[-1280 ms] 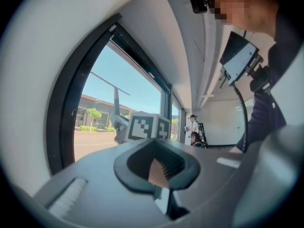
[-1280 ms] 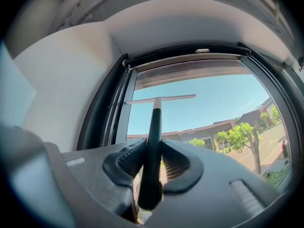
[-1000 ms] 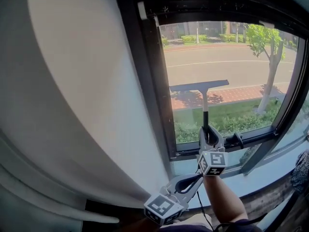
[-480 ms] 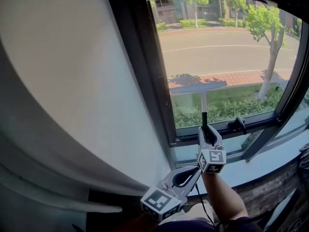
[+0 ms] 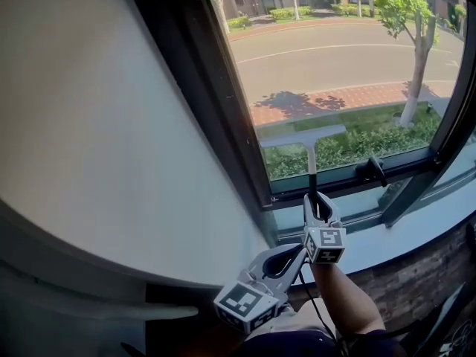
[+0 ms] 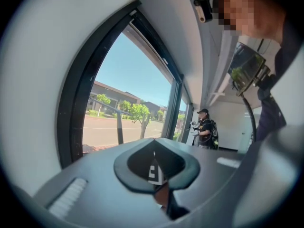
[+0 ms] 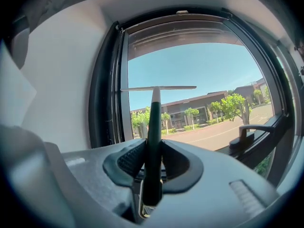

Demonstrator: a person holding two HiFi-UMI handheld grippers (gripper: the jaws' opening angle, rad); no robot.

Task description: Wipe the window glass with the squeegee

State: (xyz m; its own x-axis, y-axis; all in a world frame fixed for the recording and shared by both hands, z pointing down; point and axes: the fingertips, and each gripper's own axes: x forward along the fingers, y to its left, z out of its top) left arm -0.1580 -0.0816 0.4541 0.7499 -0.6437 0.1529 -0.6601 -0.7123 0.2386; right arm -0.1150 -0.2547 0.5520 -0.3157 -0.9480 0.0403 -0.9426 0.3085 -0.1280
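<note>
Right tool (image 5: 315,198) clamps slim grey squeegee (image 5: 311,158); left tool (image 5: 300,253) closed, empty. Pulling lower risks blade (image 5: 301,136) striking black window frame (image 5: 342,178).

Grey plastic left tongs (image 5: 300,254) and right tongs (image 5: 315,199) each carry a white cube with black square markers; dark ribbed pads (image 7: 129,159) line them.

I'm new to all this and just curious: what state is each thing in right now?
squeegee: held upright, blade low on the window glass.
right gripper: shut on the squeegee's handle.
left gripper: shut, empty.
window: looks closed.
</note>
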